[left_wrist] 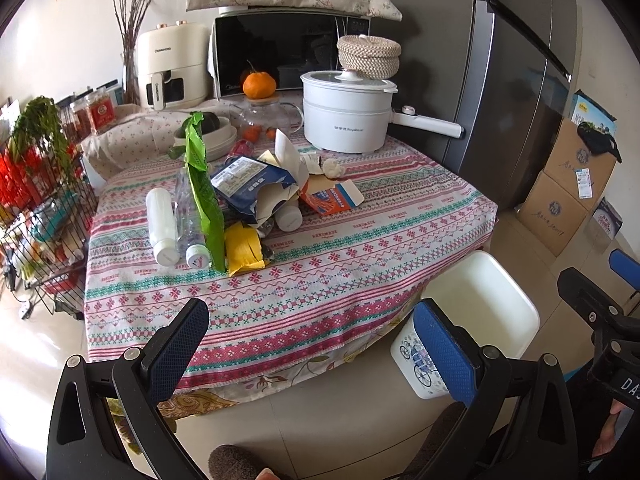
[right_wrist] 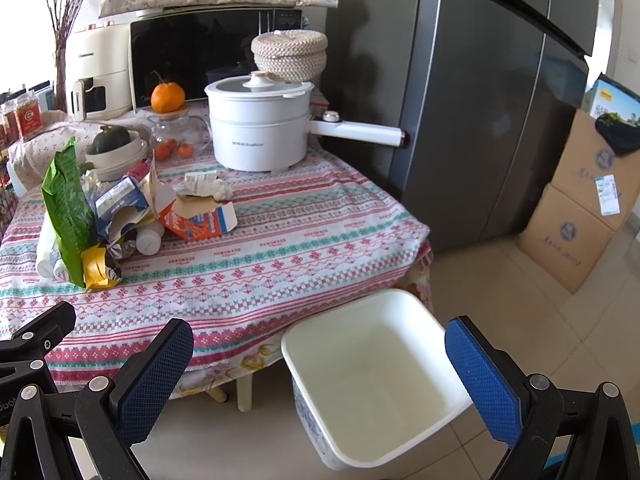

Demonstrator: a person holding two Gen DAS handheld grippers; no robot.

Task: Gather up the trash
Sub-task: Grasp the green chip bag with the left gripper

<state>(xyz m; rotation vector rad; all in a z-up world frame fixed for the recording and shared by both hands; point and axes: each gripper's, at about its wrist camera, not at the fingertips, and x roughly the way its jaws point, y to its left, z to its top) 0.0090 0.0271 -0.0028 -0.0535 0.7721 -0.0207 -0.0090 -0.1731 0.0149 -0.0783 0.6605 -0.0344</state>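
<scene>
A heap of trash lies on the patterned tablecloth (left_wrist: 320, 280): a green bag (left_wrist: 204, 196), a yellow wrapper (left_wrist: 242, 248), a white bottle (left_wrist: 162, 224), a clear bottle (left_wrist: 190, 232), a blue-white pack (left_wrist: 248, 184), an orange carton (left_wrist: 330, 198) and crumpled paper (left_wrist: 334, 168). The heap also shows in the right wrist view, with the green bag (right_wrist: 66, 208) and orange carton (right_wrist: 200, 220). A white square bin (right_wrist: 372, 380) stands on the floor by the table's corner; it also shows in the left wrist view (left_wrist: 480, 312). My left gripper (left_wrist: 312, 352) is open and empty before the table's front edge. My right gripper (right_wrist: 320, 384) is open and empty above the bin.
A white electric pot (left_wrist: 344, 116), a woven basket (left_wrist: 368, 56), a microwave (left_wrist: 280, 52), an air fryer (left_wrist: 172, 68), an orange (left_wrist: 259, 83) and bowls stand at the table's back. A grey fridge (right_wrist: 480, 100) and cardboard boxes (right_wrist: 580, 208) are on the right. A wire rack (left_wrist: 40, 216) is on the left.
</scene>
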